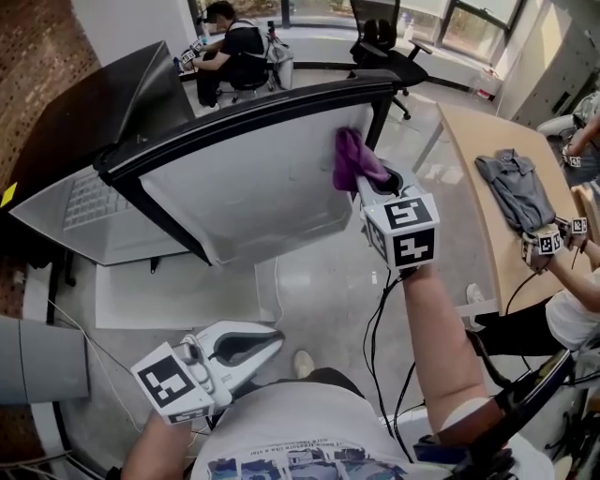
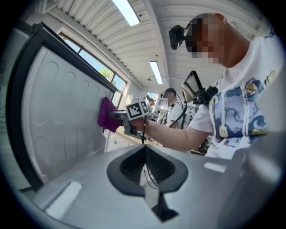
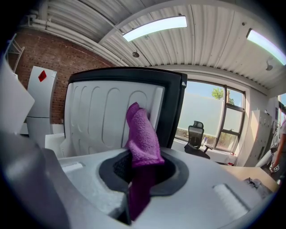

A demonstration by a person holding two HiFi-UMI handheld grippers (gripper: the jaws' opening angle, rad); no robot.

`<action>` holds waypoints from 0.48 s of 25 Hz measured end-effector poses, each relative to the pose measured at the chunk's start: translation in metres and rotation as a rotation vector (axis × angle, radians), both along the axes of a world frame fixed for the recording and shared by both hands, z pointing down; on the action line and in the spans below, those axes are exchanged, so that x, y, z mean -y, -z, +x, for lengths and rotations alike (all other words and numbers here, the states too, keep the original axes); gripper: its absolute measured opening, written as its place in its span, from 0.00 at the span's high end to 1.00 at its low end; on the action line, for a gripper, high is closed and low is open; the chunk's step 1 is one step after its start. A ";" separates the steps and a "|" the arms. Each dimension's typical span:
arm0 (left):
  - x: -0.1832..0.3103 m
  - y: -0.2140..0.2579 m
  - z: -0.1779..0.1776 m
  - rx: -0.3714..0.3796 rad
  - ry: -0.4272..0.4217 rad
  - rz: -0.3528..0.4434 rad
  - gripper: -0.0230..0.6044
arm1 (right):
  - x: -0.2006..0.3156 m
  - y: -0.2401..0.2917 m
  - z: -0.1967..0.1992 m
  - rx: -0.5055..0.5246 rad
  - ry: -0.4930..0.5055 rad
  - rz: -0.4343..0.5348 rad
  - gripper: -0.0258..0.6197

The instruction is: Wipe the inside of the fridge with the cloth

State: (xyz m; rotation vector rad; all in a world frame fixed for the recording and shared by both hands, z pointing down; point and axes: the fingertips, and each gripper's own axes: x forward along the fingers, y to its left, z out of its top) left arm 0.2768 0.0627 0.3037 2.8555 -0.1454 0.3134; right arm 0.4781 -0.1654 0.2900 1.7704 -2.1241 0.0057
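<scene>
Closest to me, my left gripper [image 1: 272,340] hung well apart from the fridge door [image 1: 244,187], jaws pressed together on nothing. My right gripper [image 1: 367,180] pinched the purple cloth [image 1: 351,157] against that door's white inner panel, near its black rim.

**Head view.** Even, bright daylight enters from the windows [image 1: 466,26] at the top edge. The pale floor [image 1: 314,277] carries a soft sheen, and shadows are faint and diffuse.

**Left gripper view.** Strong barrel distortion bows the fridge door [image 2: 53,120] and darkens the corners. The ceiling strip lights [image 2: 127,11] burn out to white. The body of the left gripper [image 2: 145,152], close to the lens, is soft.

**Right gripper view.** A strip light [image 3: 154,27] is overexposed, and the window [image 3: 208,114] is bright and hazy. The cloth [image 3: 142,134] is sharp above, its pile visible, and shadowed below. The corners are vignetted.
</scene>
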 end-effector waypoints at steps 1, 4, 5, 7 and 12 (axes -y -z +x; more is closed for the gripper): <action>0.000 0.000 -0.002 0.000 0.001 -0.003 0.95 | -0.001 0.000 -0.001 0.001 -0.003 -0.001 0.87; 0.000 0.000 -0.006 -0.005 0.001 -0.005 0.95 | -0.003 0.000 -0.002 0.018 -0.009 -0.001 0.87; 0.000 0.001 -0.008 -0.007 0.001 -0.003 0.95 | -0.003 0.001 -0.005 0.027 -0.007 0.000 0.87; 0.000 0.000 -0.012 -0.009 0.001 -0.002 0.95 | -0.007 0.003 -0.012 0.036 0.005 0.002 0.87; -0.005 0.001 -0.019 -0.017 0.003 -0.007 0.95 | -0.026 0.015 -0.048 0.047 0.097 0.029 0.87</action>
